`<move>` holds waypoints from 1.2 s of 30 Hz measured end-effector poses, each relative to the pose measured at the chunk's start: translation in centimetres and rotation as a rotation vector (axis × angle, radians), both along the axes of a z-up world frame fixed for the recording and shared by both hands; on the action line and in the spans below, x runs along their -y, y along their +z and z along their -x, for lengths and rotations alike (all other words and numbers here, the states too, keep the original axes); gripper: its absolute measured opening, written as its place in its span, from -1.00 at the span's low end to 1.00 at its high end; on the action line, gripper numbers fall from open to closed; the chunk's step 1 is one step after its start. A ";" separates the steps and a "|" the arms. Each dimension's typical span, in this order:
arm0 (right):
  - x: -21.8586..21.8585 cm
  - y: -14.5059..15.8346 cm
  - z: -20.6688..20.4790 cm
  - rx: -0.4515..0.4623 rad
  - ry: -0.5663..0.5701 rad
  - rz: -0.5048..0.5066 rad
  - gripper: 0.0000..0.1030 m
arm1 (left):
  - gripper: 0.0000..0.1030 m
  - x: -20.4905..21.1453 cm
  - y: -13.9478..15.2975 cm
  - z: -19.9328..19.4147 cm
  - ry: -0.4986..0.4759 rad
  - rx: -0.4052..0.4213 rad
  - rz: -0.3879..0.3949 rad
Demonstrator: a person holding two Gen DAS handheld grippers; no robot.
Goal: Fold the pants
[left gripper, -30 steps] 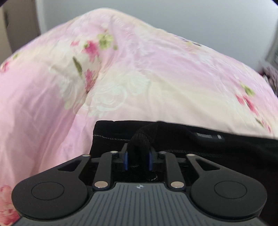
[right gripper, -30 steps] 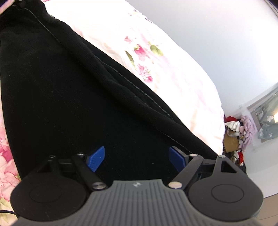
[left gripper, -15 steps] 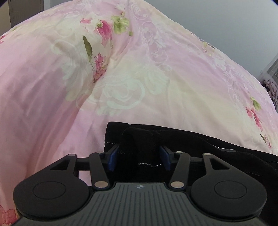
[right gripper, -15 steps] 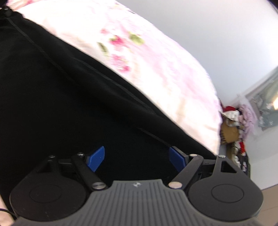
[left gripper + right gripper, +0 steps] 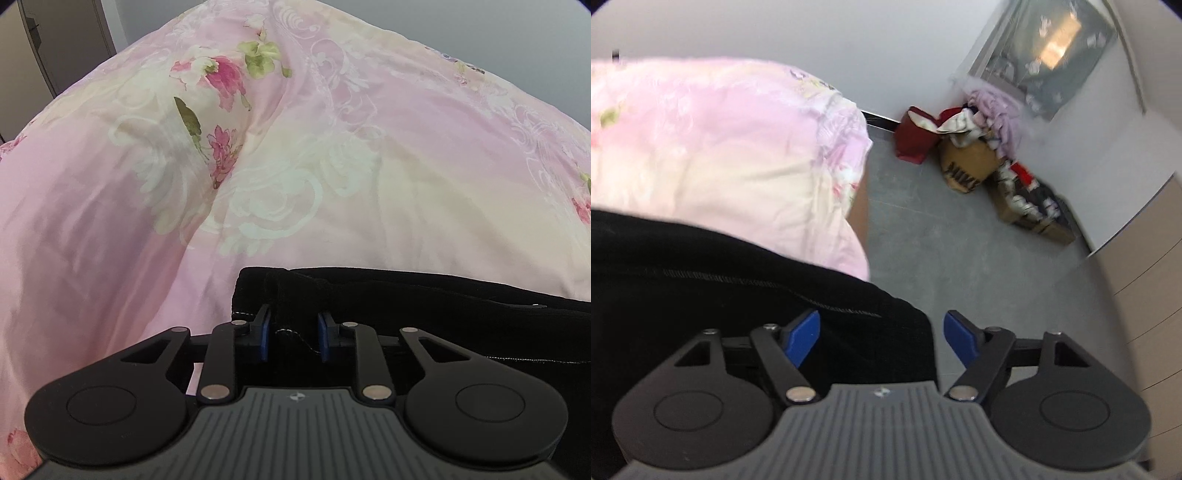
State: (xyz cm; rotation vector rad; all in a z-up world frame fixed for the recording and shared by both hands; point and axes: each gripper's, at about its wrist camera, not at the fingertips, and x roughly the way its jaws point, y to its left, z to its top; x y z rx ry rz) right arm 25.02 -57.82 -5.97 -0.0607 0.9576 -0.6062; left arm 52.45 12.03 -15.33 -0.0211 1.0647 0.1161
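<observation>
Black pants (image 5: 424, 314): laid on pink floral bedding (image 5: 295, 166).
Left gripper (image 5: 293, 334): parted slightly, fabric between pads, unclamped.
Right gripper (image 5: 881, 338): spread wide over pants' edge.

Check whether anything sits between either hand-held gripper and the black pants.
Nothing visible does. The left hand-held gripper has black pants fabric between its jaws; the right hand-held gripper hangs open directly over their edge.

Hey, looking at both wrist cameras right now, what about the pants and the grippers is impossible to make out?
- Left wrist view: the left gripper body hides the near part of the black pants.
- Right wrist view: pants run off the left edge; motion blur smears them.
- Right gripper is open; whether its fingers touch the fabric is unclear.
- The overall fold shape shows in neither view.
</observation>
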 end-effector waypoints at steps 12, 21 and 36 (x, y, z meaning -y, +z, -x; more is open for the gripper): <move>-12.4 -3.2 -13.8 -0.072 0.672 -0.055 0.59 | -0.48 1.1 -0.1 -0.3 0.019 -0.015 -0.058; -14.9 -4.3 -13.8 -0.141 0.698 -0.017 -0.94 | -0.54 0.3 1.8 1.6 0.026 0.067 -0.001; -14.8 -6.6 -19.4 -0.180 0.475 0.034 -0.97 | -0.56 0.7 -0.1 -0.6 -0.047 0.042 -0.071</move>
